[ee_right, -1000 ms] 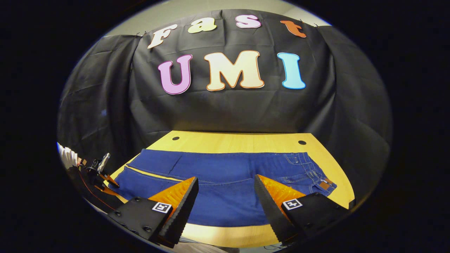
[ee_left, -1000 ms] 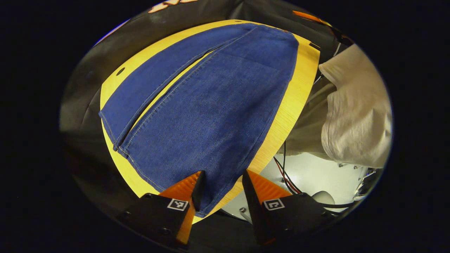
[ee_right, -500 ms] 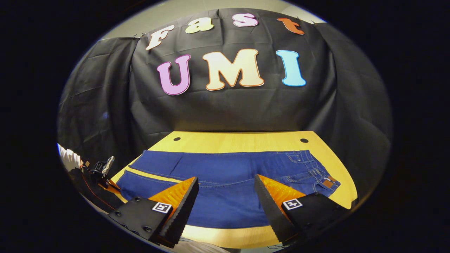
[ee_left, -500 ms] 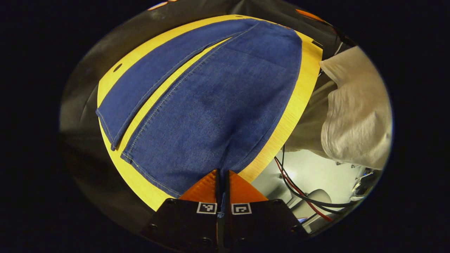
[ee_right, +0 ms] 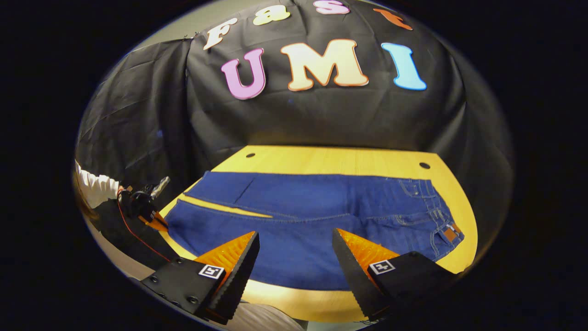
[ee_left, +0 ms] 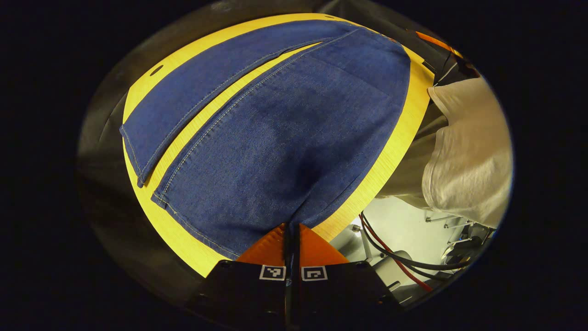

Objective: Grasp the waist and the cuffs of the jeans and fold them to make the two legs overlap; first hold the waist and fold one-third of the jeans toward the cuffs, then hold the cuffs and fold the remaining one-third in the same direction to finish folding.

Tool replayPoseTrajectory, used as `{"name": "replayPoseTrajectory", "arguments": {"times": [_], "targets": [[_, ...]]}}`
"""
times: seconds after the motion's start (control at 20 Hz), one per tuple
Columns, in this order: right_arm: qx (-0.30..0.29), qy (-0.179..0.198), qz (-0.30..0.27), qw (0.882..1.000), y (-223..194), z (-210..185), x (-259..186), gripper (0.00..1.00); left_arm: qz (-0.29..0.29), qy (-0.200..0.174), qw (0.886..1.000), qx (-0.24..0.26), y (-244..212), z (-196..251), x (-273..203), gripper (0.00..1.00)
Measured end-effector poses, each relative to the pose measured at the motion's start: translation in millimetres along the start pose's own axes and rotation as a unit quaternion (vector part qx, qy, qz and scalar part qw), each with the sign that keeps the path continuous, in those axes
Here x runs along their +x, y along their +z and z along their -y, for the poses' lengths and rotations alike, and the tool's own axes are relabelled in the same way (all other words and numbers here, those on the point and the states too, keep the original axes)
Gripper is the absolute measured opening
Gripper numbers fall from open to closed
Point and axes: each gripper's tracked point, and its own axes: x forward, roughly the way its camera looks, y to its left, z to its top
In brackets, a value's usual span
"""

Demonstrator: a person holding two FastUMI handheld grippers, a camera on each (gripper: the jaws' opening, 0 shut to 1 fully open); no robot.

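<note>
Black cloth wall behind a yellow wood-grain worktop (ee_right: 330, 158). Blue jeans (ee_right: 312, 216) lie flat across it, legs spread with a thin gap between them, waist toward the right in the right gripper view and cuffs toward the left. In the left gripper view the near leg's cuff corner (ee_left: 287, 216) bunches into the left gripper (ee_left: 291, 239), whose jaws are closed on the denim at the worktop's near edge. The right gripper (ee_right: 296, 257) hovers over the near leg around mid-length, jaws wide open, holding nothing. Person's pale sleeve (ee_left: 464, 151) sits off to the side.

Denim looks soft but fairly heavy, so it will probably drape and drag rather than slip. For the leg-overlap fold, the right gripper needs the waistband corner by the leather patch (ee_right: 450, 233); the thick seam there should hold well. Whether the left pinch catches both layers is hard to tell.
</note>
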Motion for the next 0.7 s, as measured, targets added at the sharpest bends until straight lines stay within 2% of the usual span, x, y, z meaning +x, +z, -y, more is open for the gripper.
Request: {"name": "replayPoseTrajectory", "arguments": {"times": [0.2, 0.35, 0.5, 0.55, 0.6, 0.7], "targets": [[-0.031, -0.008, -0.074, 0.997, -33, 49, 6, 0.98, -0.013, -0.004, 1.0, 0.0, 1, -2, 1, 0.0], [-0.092, -0.012, -0.126, 0.988, -48, 88, 2, 0.99, -0.023, -0.009, 1.0, -0.003, 1, -2, 2, 0.0], [-0.177, -0.008, -0.196, 0.964, -73, 123, -8, 0.99, -0.036, -0.015, 0.999, -0.013, 2, -1, 2, 0.0], [-0.202, -0.003, -0.22, 0.954, -81, 132, -10, 0.94, -0.041, -0.015, 0.999, -0.012, 3, -1, 1, 0.0], [-0.225, 0.004, -0.242, 0.944, -91, 139, -12, 0.99, -0.046, -0.015, 0.999, -0.009, 2, -2, 2, 0.0], [-0.275, 0.009, -0.281, 0.919, -110, 156, -12, 0.99, -0.052, -0.011, 0.999, -0.006, 2, -2, 2, 0.0]]}}
